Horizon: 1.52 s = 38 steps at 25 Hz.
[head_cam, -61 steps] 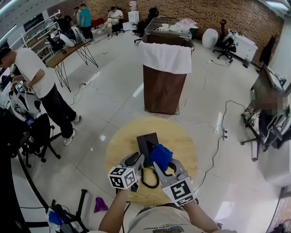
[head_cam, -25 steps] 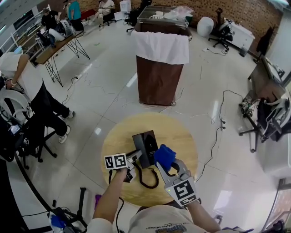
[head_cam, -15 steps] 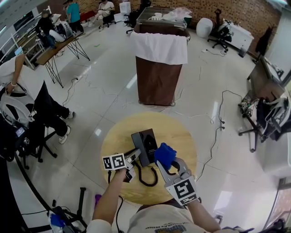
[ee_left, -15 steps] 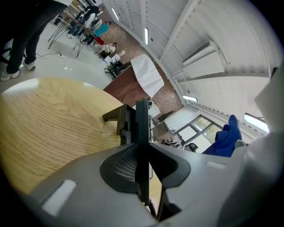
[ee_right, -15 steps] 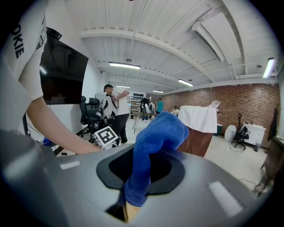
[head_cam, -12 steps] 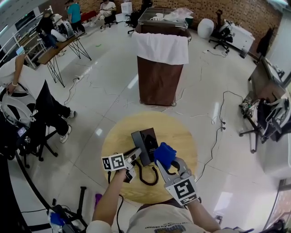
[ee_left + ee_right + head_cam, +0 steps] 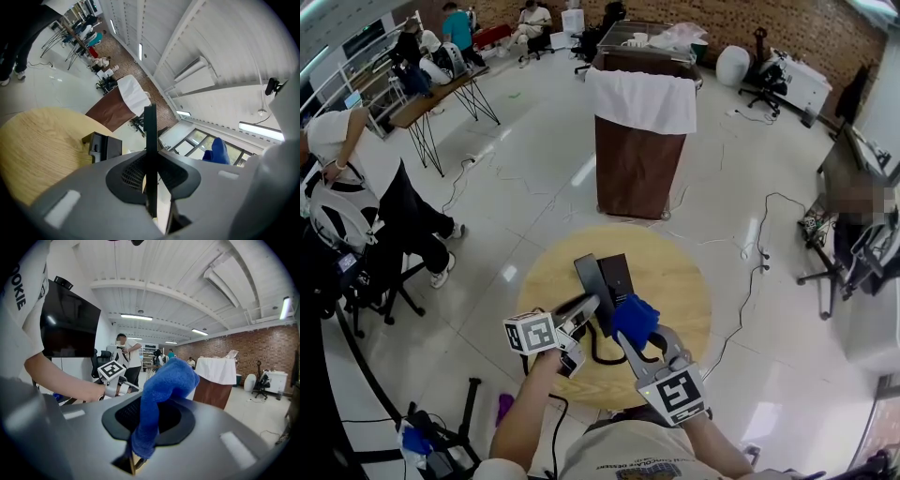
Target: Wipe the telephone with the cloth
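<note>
Left gripper (image 7: pixel 587 305) has just been closing its jaws and pinches the slim black telephone handset (image 7: pixel 150 136) edge-on, with the gap narrow and the pads on it. The handset is held up clear of the black plastic telephone base (image 7: pixel 617 272), just to the base's left. The base sits near the middle of the round pale wooden table (image 7: pixel 675 281), and the black coiled cord (image 7: pixel 602 352) loops on the table on the base's near side. Right gripper (image 7: pixel 643 339) is clamped on the blue terry cloth (image 7: pixel 633 314), a bunched wad poking out past the jaws, at the base's near-right and close to the handset. I can't tell whether cloth and handset touch. My read: the handset is off the cradle and presented for wiping, with no stroke clearly begun. Next, bring the wad onto a broad face of the handset and run it along the length with light pressure. The edge pinch could let the handset twist, so keep the cord slack. Do the base after that.
</note>
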Each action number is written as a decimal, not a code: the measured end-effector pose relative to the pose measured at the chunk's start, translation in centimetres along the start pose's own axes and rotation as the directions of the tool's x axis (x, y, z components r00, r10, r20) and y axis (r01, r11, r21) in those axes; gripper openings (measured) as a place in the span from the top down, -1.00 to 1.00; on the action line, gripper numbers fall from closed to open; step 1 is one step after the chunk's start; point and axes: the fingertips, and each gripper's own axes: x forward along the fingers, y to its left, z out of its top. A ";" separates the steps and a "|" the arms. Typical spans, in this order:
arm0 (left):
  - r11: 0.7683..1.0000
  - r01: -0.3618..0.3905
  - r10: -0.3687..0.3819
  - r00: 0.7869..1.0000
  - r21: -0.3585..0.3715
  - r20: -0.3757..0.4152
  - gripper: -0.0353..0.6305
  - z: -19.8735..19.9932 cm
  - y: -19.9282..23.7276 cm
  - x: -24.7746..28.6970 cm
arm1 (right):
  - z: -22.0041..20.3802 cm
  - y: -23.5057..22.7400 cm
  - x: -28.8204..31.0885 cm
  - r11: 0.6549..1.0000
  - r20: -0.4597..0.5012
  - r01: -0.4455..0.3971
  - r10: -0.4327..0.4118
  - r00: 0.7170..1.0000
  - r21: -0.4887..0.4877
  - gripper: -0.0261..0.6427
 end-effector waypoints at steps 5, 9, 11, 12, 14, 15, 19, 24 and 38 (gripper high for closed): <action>0.999 0.045 -0.045 0.999 0.004 0.006 0.71 -0.1 -2.5 -1.4 | -0.4 2.0 -0.4 1.000 0.007 -0.008 0.008 1.000 0.006 0.74; 0.998 0.059 -0.059 0.998 0.000 0.021 0.71 0.2 -3.4 -2.2 | -1.0 3.3 -0.5 1.000 -0.001 -0.010 0.010 1.000 0.012 0.74; 0.997 0.073 -0.073 0.997 0.000 0.020 0.71 0.2 -3.9 -2.5 | -1.2 3.8 -0.6 1.000 -0.008 -0.010 0.010 1.000 0.009 0.74; 0.996 0.084 -0.084 0.996 0.002 0.019 0.71 0.1 -4.3 -2.5 | -1.2 3.9 -0.6 1.000 -0.009 -0.009 0.009 1.000 0.006 0.74; 0.995 0.101 -0.102 0.995 0.014 0.010 0.71 -0.2 -5.2 -2.5 | -0.9 3.9 -0.7 1.000 -0.006 -0.006 0.006 1.000 -0.002 0.74; 0.994 0.106 -0.107 0.994 0.021 0.004 0.71 -0.4 -5.6 -2.5 | -0.7 3.8 -0.8 1.000 -0.003 -0.005 0.005 1.000 -0.007 0.74; 0.992 0.119 -0.119 0.993 0.039 -0.007 0.71 -0.8 -6.7 -2.7 | 0.5 3.6 -0.8 1.000 0.013 -0.008 0.008 1.000 -0.030 0.74; 0.991 0.113 -0.113 0.994 0.064 -0.006 0.71 -0.9 -7.7 -3.2 | 1.8 3.1 -0.7 0.998 0.035 -0.025 0.027 0.999 -0.050 0.74; 0.993 0.062 -0.064 0.998 0.103 0.016 0.71 -2.2 -9.6 -2.6 | 5.7 1.0 -0.9 0.990 0.103 -0.089 0.100 0.990 -0.110 0.74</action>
